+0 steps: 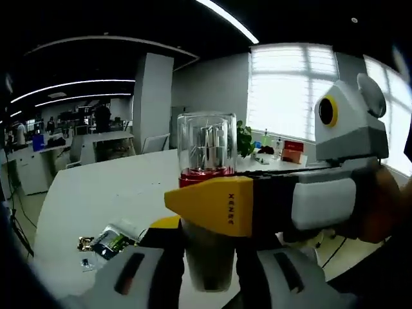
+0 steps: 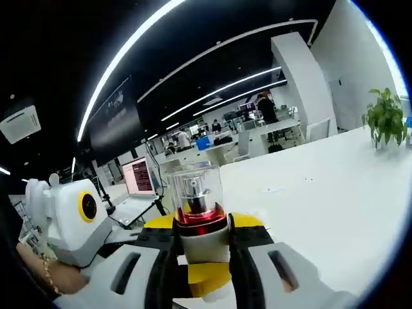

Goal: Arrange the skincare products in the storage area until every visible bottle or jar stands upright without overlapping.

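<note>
- A pump bottle [image 1: 206, 193] with a clear domed cap, a red collar and a pale frosted body is held up above the white tabletop [image 1: 109, 193] — both grippers are on it at once.
- In the left gripper view, the left gripper [image 1: 207, 273] rises from the bottom with its grey jaws on either side of the bottle's lower body, clenched on it; the bottle stands roughly upright in this view.
- The right gripper [image 1: 219, 206] reaches in from the right of that same view, its yellow jaw tip laid across the bottle just below the red collar, and a person's hand [image 1: 380, 206] grips its grey body.
- In the right gripper view, the right gripper [image 2: 205, 267] has its jaws pressed to the two sides of the bottle [image 2: 196, 215] beneath the red collar, grasping it; the pump nozzle shows through the clear cap.
- The left gripper [image 2: 199, 273] comes in from the left of the right gripper view — its yellow jaw parts show just behind and below the bottle.
- Small packets [image 1: 106, 243] lie on the tabletop at lower left in the left gripper view, well apart from the bottle.
- A potted green plant [image 2: 386, 119] stands on the far part of the tabletop [image 2: 322, 193], and an open laptop [image 2: 136, 183] sits behind the bottle to the left.
</note>
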